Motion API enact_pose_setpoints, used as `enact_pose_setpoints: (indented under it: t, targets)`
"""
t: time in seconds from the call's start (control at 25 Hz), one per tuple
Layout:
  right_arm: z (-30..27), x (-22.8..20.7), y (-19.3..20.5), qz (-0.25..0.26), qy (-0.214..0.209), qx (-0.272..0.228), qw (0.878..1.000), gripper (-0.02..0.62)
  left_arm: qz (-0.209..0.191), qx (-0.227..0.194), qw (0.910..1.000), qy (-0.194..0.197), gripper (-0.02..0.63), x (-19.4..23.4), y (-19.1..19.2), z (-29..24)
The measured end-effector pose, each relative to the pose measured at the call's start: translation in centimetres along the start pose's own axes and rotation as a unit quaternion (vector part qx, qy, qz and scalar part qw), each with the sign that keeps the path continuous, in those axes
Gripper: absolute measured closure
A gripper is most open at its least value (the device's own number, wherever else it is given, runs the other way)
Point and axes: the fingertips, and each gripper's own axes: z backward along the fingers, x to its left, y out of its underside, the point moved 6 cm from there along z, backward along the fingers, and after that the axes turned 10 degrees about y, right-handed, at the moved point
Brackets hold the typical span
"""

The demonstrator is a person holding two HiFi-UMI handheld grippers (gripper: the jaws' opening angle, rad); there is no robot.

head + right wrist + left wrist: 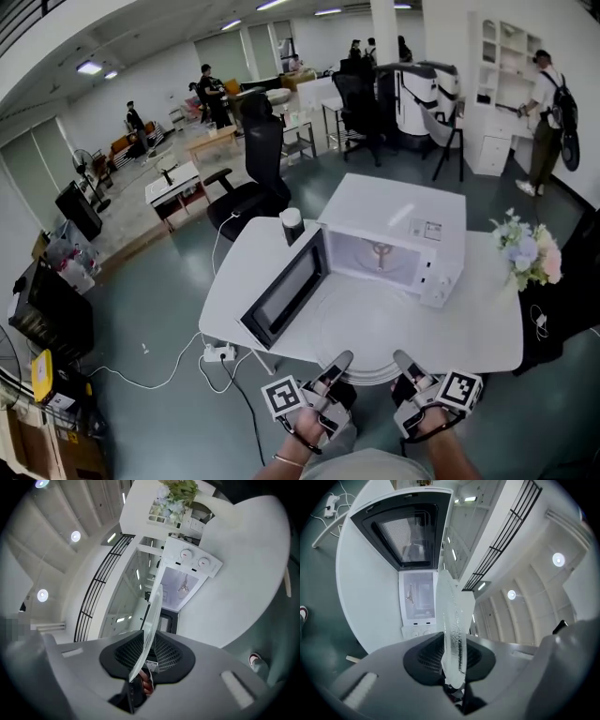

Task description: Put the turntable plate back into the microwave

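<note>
Two pinches on turntable plate [370,333] rim, left gripper [339,362] and right gripper [404,359] jaws clamped; over white table [251,258]; microwave [398,211] sticker [425,230] unreadable; open office.

We count one microwave [394,239], one glass plate [375,328], one table [244,272], one bouquet [527,251], one left gripper [339,361], one right gripper [405,359]

No text could be read anywhere: the sticker [425,230] atop the microwave [394,202] was too small, and the markings on its control panel [194,560] were too blurred.
</note>
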Motion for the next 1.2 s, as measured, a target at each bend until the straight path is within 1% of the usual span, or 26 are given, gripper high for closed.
enact_pose_setpoints:
  t: [0.24,0.48,0.72,0.92,1.2]
  targets:
    - [-4.4,0.2,-2.7,-0.009,0.013,-0.009,1.0,0.526,0.012,0.014,0.9998,-0.011,0.563,2.1,-4.1,-3.5]
    - [-8.1,-0.8,-4.7,-0.038,0.038,-0.015,0.998,0.526,0.03,0.025,0.9989,-0.024,0.563,4.6,-7.2,-6.5]
    - [-11.3,-1.4,-6.5,-0.046,0.049,-0.018,0.998,0.526,0.042,0.034,0.9977,-0.042,0.563,6.7,-9.9,-8.6]
    - [-12.3,-1.8,-7.6,-0.05,0.064,-0.026,0.996,0.526,0.045,0.041,0.9972,-0.044,0.565,7.8,-10.9,-10.0]
    - [-13.0,-2.7,-9.5,-0.036,0.068,-0.011,0.997,0.526,0.053,0.024,0.9974,-0.043,0.569,8.6,-10.8,-11.5]
